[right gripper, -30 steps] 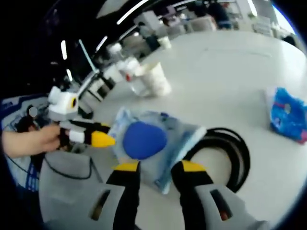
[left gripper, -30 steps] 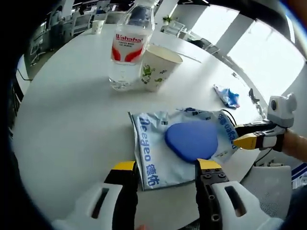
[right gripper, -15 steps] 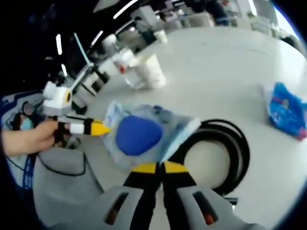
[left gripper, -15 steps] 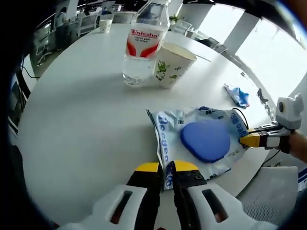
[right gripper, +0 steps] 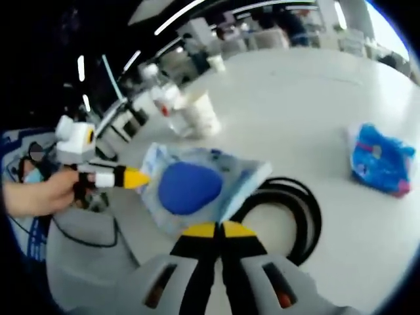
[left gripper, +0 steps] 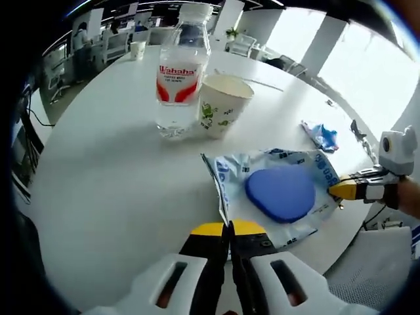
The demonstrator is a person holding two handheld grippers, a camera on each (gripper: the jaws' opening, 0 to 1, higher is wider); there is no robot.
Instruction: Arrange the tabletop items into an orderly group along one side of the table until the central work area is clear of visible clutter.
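Bright window daylight (glare upper right), perhaps slight blur, fisheye-warped edges.

A clear water bottle (left gripper: 177, 72) and a paper cup (left gripper: 220, 105) are standing upright, side by side, well beyond the left tongs (left gripper: 228, 228). A blue-printed packet (left gripper: 275, 193) is lying flat just ahead, a crumpled blue wrapper (right gripper: 377, 157) farther right.

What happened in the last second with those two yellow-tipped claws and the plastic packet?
Both grippers' jaws went from open to shut, the left gripper and the right gripper each pinching an opposite edge of the pale blue printed plastic packet with the dark blue patch. The clear water bottle, paper cup and black cable coil stayed put.
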